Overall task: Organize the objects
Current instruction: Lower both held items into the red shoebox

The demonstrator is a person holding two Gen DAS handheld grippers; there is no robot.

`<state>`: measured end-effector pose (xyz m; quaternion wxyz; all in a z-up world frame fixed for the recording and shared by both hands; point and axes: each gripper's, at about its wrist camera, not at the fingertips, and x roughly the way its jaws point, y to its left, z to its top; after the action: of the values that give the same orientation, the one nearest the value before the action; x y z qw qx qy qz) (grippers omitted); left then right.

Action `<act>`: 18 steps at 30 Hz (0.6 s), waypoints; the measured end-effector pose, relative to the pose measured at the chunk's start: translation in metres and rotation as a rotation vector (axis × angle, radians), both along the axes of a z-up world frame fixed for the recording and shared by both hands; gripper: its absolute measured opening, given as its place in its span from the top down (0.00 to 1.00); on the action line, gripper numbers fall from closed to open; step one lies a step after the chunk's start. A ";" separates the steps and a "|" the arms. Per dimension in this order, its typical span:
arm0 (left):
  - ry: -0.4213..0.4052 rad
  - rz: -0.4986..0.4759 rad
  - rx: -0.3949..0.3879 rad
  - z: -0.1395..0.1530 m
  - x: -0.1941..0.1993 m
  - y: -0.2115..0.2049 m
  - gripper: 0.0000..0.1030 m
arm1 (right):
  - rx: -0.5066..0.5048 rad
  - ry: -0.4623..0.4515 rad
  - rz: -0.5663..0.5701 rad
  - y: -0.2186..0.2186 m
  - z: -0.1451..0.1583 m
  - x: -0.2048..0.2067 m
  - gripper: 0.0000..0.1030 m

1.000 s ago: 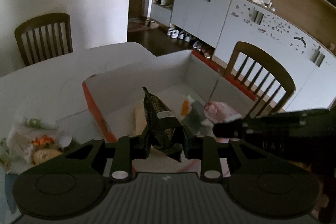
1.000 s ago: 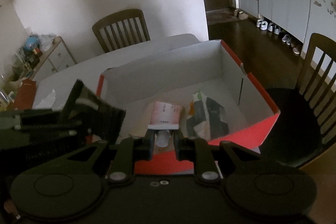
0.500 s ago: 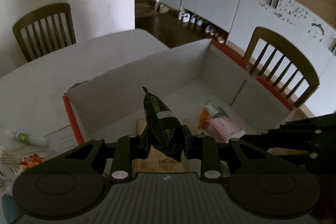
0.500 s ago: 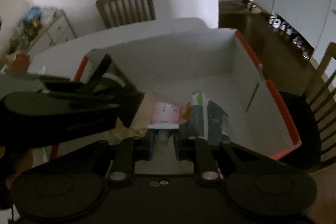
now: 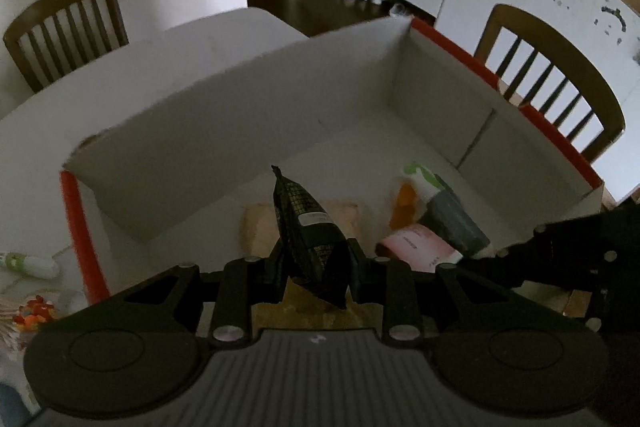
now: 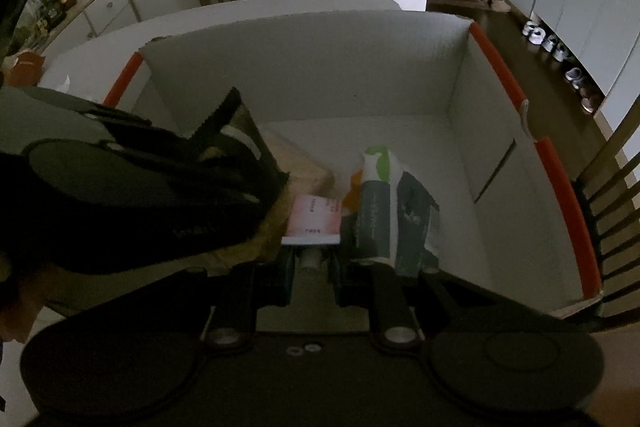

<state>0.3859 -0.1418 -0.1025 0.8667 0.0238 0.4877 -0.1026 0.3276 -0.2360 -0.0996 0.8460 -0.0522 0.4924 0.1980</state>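
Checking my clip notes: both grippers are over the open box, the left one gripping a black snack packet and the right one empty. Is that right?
Not quite. The right gripper is not empty: the right wrist view shows its fingers closed on a pink tube. The rest holds: both are over the open box, and the left gripper grips the black snack packet.

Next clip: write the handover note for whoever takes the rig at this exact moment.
Left gripper: shut on the black packet, held over the box.
Right gripper: shut on the pink tube, low inside the box.
Already in the box: green-white pouch, tan packet.
Left to do: release both items; a small tube and other bits remain on the table.
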 end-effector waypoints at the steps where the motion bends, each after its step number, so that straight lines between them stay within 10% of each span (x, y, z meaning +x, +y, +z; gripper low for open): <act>1: 0.007 -0.001 0.001 -0.001 0.001 0.000 0.73 | -0.004 -0.002 0.001 0.000 0.000 0.000 0.83; 8: 0.037 0.030 -0.010 -0.006 0.003 0.003 0.69 | 0.012 -0.006 0.004 -0.005 0.002 -0.002 0.77; 12: 0.024 0.043 -0.025 -0.003 -0.001 0.006 0.39 | 0.024 -0.016 -0.004 -0.010 0.006 -0.002 0.75; 18: -0.013 0.044 -0.048 0.010 -0.007 0.007 0.36 | 0.048 -0.034 -0.006 -0.016 0.015 -0.009 0.71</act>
<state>0.3789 -0.1347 -0.0928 0.8721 -0.0071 0.4799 -0.0951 0.3186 -0.2524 -0.0848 0.8558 -0.0335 0.4732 0.2062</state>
